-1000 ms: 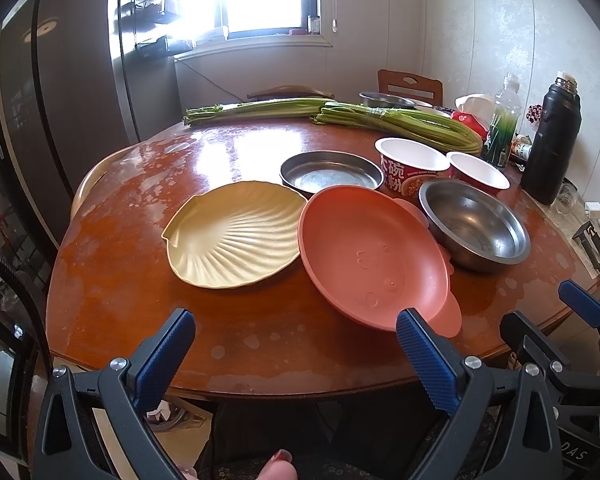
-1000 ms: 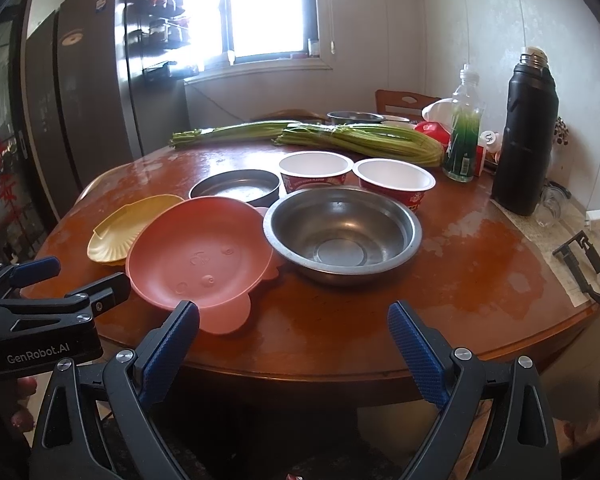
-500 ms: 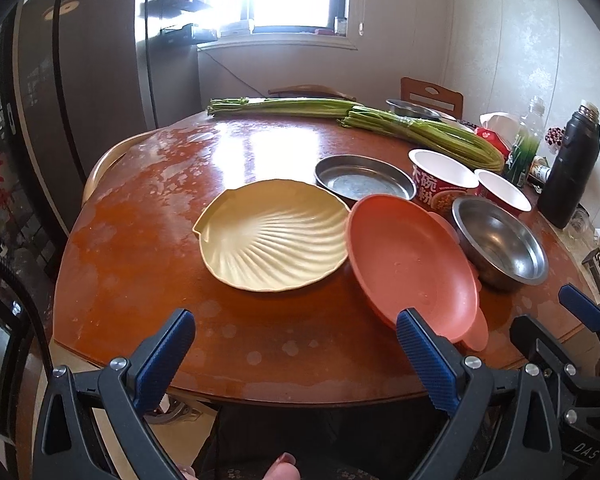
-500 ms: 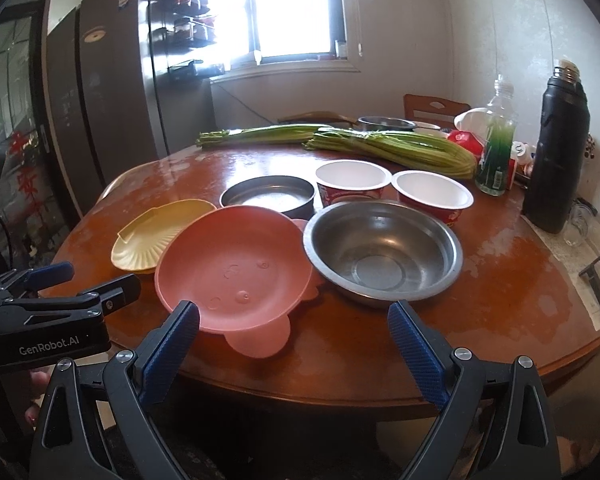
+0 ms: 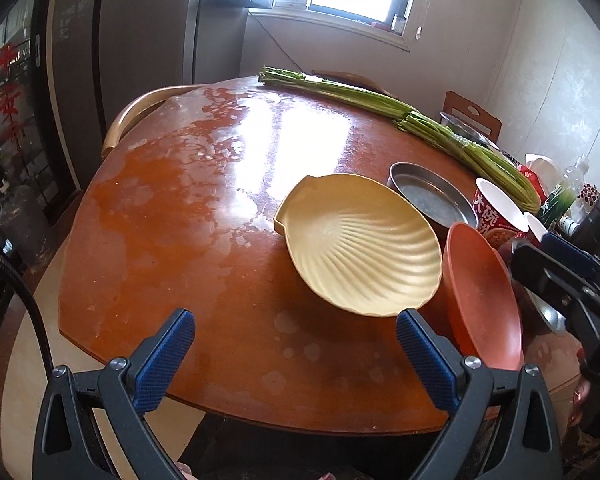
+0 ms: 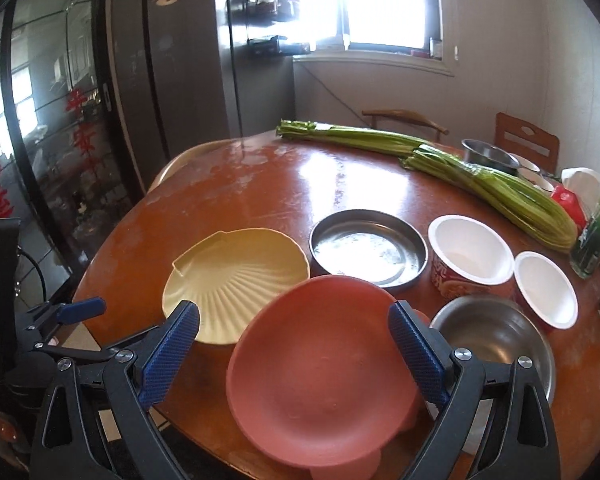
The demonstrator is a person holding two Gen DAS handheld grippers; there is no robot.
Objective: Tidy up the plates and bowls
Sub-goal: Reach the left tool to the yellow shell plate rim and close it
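- My left hand-held gripper (image 5: 295,350): jaws spread wide, holding nothing, poised over the near edge of the table (image 5: 172,216). The yellow shell-shaped plate (image 5: 360,246) lies just ahead and to the right of it, its near rim close to the right fingertip.
- My right hand-held gripper (image 6: 294,344): jaws spread wide, nothing held. The pink plate (image 6: 320,364) sits directly in front, in the gap between the two fingers as the right wrist view shows it; I cannot tell whether either pad touches its rim.
- Plates, plastic: two. The yellow one is ribbed like a scallop shell, with a notched hinge end facing away from the pink one. The pink one is round, smooth and shallow, with small tab ears at the near edge; its rim overlaps the yellow plate's edge.
- Metal dishes near the plates: two. A flat-bottomed steel pan (image 6: 368,248) beyond the plates; a deeper steel bowl (image 6: 496,332) just to the right of the pink plate.
- Paper noodle cups (image 6: 470,250): two, white inside, red printed sides, side by side behind the steel bowl.
- Celery bundles (image 6: 488,188): two, laid along the table's far side.
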